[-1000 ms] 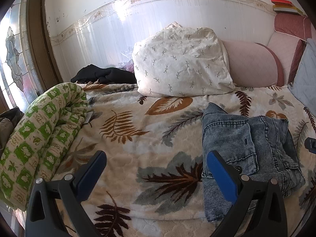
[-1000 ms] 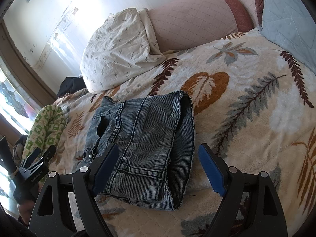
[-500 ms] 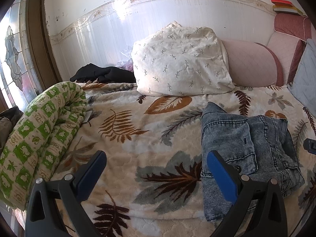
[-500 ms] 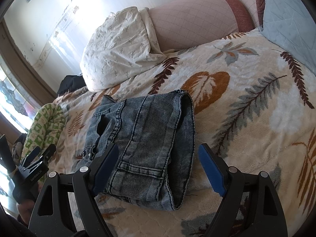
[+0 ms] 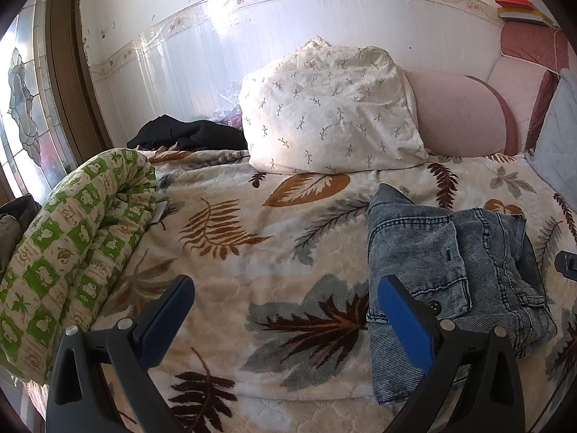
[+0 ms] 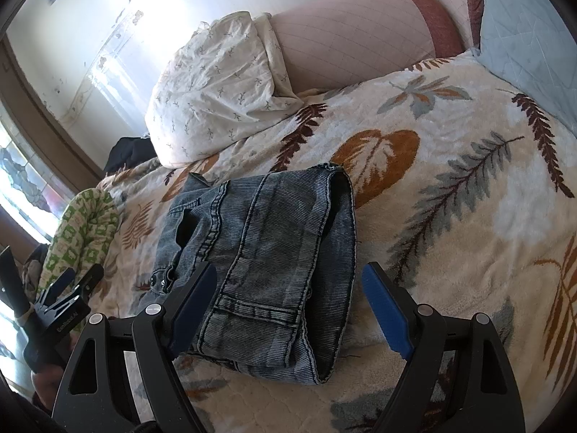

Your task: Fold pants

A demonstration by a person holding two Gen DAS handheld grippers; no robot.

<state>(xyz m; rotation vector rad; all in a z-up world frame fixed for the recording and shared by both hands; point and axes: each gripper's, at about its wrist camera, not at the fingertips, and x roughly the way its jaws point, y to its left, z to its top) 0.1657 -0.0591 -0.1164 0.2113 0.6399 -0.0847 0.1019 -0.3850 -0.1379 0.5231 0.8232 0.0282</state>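
Left wrist view
- Left tongs point(image 5: 285, 301): held wide apart, nothing gripped; positioned over the bed point(image 5: 230, 252), above a leaf print.
- Pants point(image 5: 450, 274): denim, folded into a compact bundle; laid on the bed to the right of the tongs, with the right finger's tip seen against their left edge. Contact cannot be determined.
- Pillow point(image 5: 331, 108): white with sprig print, propped against the wall behind the pants.
- Bolster point(image 5: 458, 115): pink, set just beside the pillow.
- Quilt point(image 5: 75, 245): green-checked, rolled along the left edge of the bed.
- Dark garment point(image 5: 187, 133): laid near the wall, left of the pillow.

Right wrist view
- Right tongs point(image 6: 288, 290): held wide apart, nothing gripped; positioned over the near end of the pants point(image 6: 267, 249).
- Pants: seen lying flat on the bed point(image 6: 450, 166), waistband toward the tongs, folded edge on the right.
- Left tongs point(image 6: 68, 288): seen at the far left, well apart from the pants.
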